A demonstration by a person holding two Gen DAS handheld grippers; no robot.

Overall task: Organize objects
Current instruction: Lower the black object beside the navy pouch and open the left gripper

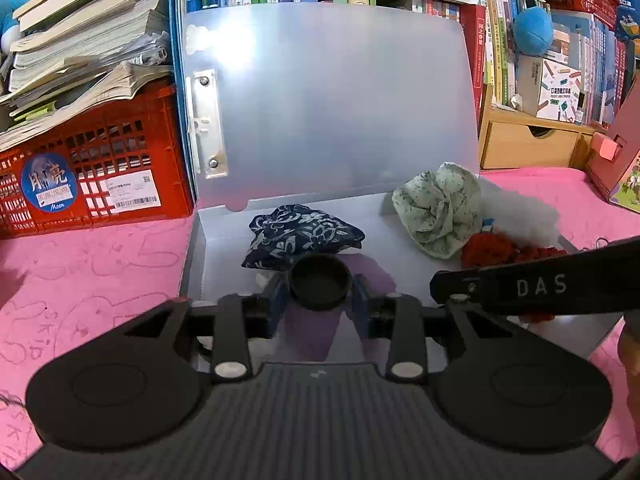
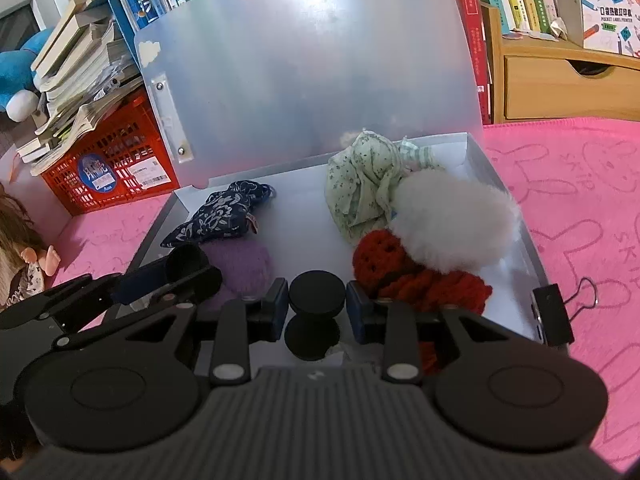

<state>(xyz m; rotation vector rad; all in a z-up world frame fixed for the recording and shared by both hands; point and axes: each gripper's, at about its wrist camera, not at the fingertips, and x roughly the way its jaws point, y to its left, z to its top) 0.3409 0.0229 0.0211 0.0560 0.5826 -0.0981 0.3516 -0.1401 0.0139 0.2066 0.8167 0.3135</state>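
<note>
An open translucent box sits on the pink mat with its lid upright. Inside lie a blue floral pouch, a green floral cloth, a white fluffy ball, a red knit piece and a purple knit ball. My left gripper hovers over the purple ball with its jaws apart. A black round cap stands between its pads. My right gripper hangs over the box's near edge beside the red knit. Its jaws are apart around a black knob, with thin gaps either side.
A red crate piled with books stands left of the box, and a wooden drawer unit stands to the right. A binder clip is clamped on the box's right wall. A doll lies at far left. Bookshelves fill the back.
</note>
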